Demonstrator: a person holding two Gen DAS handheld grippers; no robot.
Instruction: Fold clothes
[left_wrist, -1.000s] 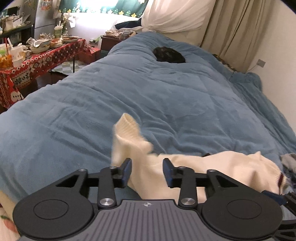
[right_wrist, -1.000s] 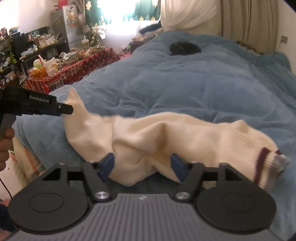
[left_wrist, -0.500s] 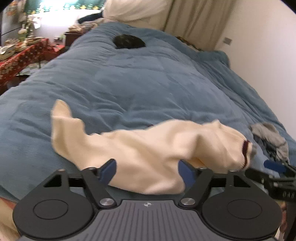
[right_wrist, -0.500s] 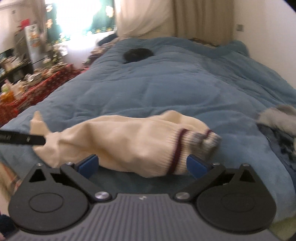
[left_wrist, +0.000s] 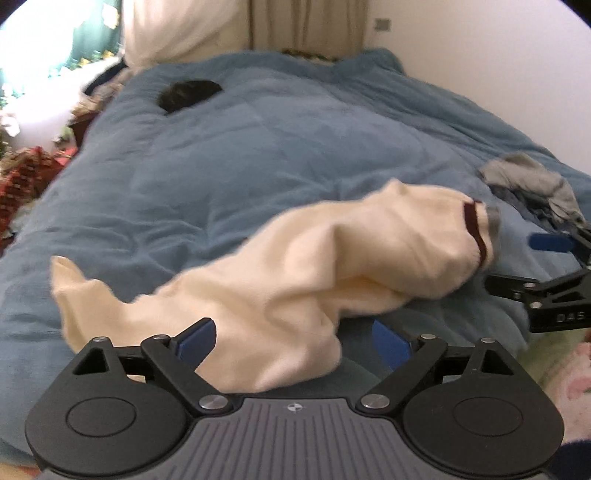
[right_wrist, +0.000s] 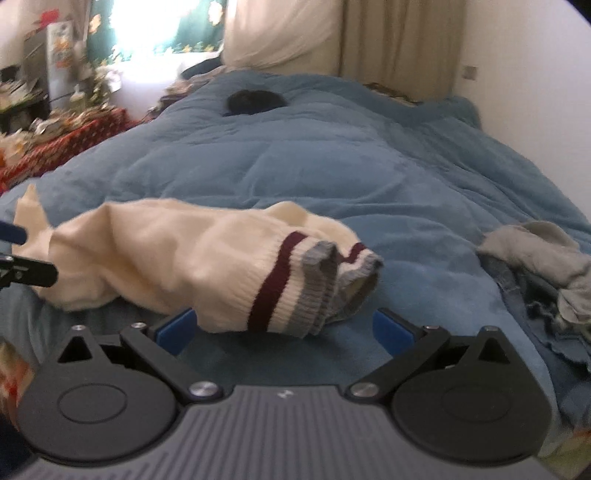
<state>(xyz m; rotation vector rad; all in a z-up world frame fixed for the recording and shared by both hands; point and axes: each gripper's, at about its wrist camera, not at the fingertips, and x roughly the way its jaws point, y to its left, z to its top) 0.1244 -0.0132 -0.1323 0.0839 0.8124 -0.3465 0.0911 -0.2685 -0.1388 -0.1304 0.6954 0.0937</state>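
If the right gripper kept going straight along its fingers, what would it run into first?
Most likely the striped cuff of the cream sweater, which lies just ahead of the open right gripper, with the blue duvet beneath it. Depth is uncertain.

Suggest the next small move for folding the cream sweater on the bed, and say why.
Probably close the right claw on the striped hem: the sweater lies rumpled on the blue quilt, with both claws open, the left claw opening.
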